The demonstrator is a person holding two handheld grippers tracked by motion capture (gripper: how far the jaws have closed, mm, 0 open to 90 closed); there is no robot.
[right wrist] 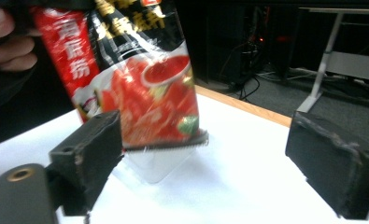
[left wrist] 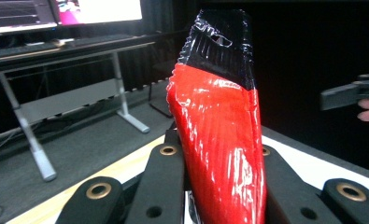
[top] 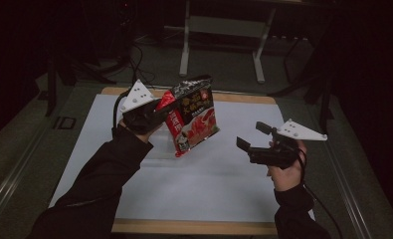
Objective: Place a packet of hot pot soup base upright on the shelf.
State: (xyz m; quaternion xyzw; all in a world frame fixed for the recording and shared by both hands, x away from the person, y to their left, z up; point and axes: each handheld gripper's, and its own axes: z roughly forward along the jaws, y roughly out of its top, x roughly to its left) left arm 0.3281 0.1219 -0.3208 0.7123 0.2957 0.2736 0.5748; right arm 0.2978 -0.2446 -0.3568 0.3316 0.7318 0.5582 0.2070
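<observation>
Printed text on the snack bag (top: 191,117) is too small and blurred to read in the high view; in the right gripper view the bag's top is cut off by the frame edge and the print is motion-smeared. The room behind the table is dark, little detail. In the left gripper view the bag's lower end is hidden behind the jaws and cut off at the bottom.

Left gripper (top: 156,114), centre-left of the high view, pinches the bag's left side edge; jaws pressed tight on the foil. The bag hangs tilted in the air above the white table mat (top: 224,189), upper centre of frame, black sealed end up, not touching the mat.

Right gripper (top: 251,142), right of centre, has its jaws spread wide, nothing between them, well apart from the bag.

The left gripper view shows the bag edge-on, red with a black top, squeezed between the two black jaws. The right gripper view shows the bag's printed front, its serrated lower seam, and the fingers (right wrist: 9,44) of the left hand at upper left.
</observation>
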